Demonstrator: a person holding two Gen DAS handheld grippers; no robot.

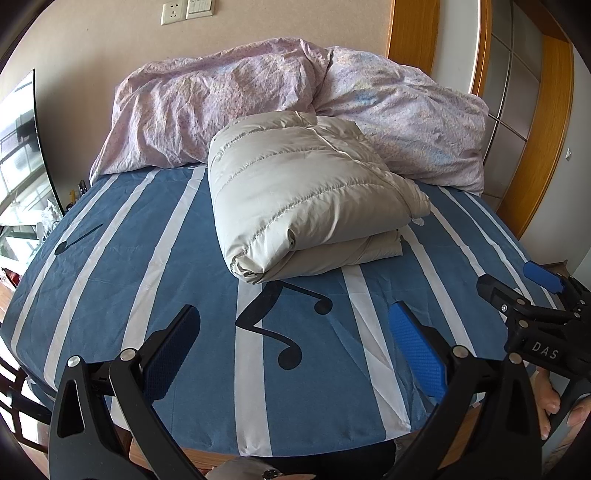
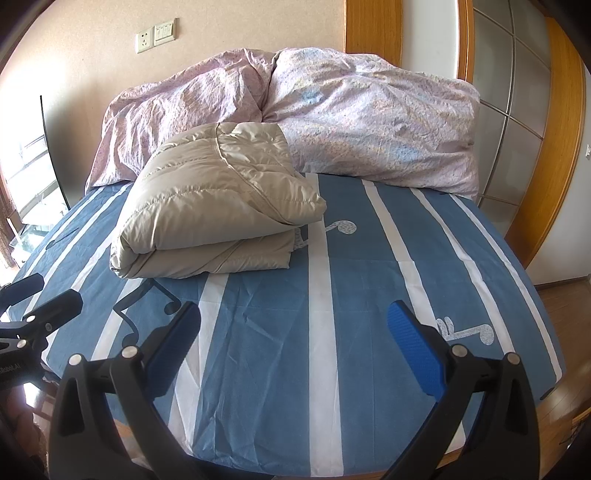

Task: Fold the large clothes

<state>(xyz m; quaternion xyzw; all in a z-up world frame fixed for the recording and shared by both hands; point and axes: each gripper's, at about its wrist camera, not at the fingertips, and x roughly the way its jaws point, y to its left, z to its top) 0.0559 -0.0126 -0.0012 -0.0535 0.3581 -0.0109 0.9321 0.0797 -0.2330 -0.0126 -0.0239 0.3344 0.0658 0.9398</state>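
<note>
- left gripper (image 1: 295,350) hangs over the near edge of the bed, its blue-padded fingers (image 1: 417,350) spread wide with nothing between them.
- right gripper (image 2: 293,350) sits just beside it at the same edge, likewise wide apart and empty (its tip also shows at the right of the left wrist view).
- the bed sheet (image 1: 184,295), blue with white stripes and black music notes, lies bare beneath both grippers.
- further in, the beige puffer jacket (image 1: 295,192) rests folded into a thick stack on the sheet, well apart from both grippers.
- behind it, touching its far side, a crumpled pink floral duvet (image 1: 221,99) is heaped against the wall.
- a wall socket (image 1: 174,12) and switch sit above.
</note>
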